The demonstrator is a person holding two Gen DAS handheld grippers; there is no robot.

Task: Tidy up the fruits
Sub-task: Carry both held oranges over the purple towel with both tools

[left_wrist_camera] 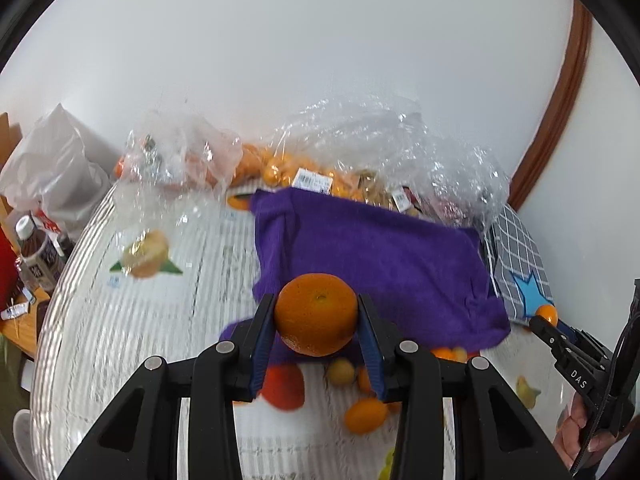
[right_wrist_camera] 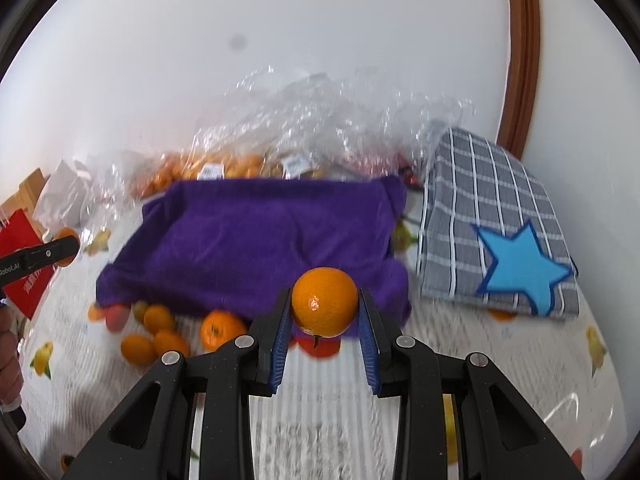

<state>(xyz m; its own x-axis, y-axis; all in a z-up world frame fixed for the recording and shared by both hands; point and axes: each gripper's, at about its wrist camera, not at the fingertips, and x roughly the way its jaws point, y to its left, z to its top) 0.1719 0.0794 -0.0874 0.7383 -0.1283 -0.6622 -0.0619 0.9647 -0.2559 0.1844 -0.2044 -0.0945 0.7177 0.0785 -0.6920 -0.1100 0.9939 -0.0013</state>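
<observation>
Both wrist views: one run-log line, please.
left gripper: shut on round orange fruit | right gripper: shut on smaller orange fruit | both above purple cloth

Your left gripper [left_wrist_camera: 316, 316] is angled downward, its blue pads clamped on either side of an orange [left_wrist_camera: 316, 314]. Your right gripper [right_wrist_camera: 325, 305] tilts down likewise, pads pressed against a smaller orange [right_wrist_camera: 325, 302]. Your right hand [left_wrist_camera: 580, 428] wraps its handle at the left view's edge.
</observation>
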